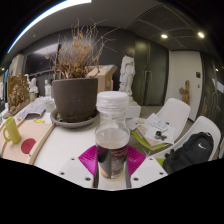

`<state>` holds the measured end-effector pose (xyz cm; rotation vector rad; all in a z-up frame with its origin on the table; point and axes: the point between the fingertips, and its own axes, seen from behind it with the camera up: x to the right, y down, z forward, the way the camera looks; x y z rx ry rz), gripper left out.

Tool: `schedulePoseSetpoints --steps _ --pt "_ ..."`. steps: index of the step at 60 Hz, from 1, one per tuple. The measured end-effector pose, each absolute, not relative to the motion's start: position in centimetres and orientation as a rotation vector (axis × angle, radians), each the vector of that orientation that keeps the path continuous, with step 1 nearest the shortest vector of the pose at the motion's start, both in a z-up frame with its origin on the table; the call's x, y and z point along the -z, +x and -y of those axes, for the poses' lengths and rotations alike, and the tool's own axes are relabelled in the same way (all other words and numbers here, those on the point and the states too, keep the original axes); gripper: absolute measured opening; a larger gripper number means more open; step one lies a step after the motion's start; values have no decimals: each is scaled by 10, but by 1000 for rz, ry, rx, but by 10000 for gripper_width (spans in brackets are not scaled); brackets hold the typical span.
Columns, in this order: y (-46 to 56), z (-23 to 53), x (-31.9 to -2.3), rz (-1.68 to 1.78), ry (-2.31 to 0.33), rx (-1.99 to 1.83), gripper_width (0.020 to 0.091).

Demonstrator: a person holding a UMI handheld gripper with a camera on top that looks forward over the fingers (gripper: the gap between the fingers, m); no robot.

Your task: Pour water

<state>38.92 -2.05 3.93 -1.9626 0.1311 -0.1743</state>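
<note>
Dim office space stretched behind everything, with dark wall panels, a pale door and round ceiling lights above a white tabletop that filled the foreground. On that surface, to the left of the fingers and beyond them, stood a dark grey round plant pot holding dry brown twigs, set on a shallow saucer. Off to the right lay a black shoe with a white mark, and between it and the gripper sat a green flat sheet with small items on it that could not be made out. At the far left a small yellow-green cup stood beside a pale board with a red disc. Closest of all was the clear plastic jar with a wide white screw lid, upright between the two white fingers of the gripper, its base over the magenta pads. Whether the fingers pressed against the jar's sides or merely stood around it could not be told.
</note>
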Motion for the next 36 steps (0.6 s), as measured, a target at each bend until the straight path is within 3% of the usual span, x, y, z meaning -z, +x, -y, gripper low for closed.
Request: schedulePoseSetpoints --steps 8,14,21,36 --pt "385 23 -39 -115 -1986 213 251" --pt "384 24 -56 -76 -1982 308 251" --pt "381 22 -98 -26 -1948 460 251" --pt "310 -3 -215 305 -1752 879 250"
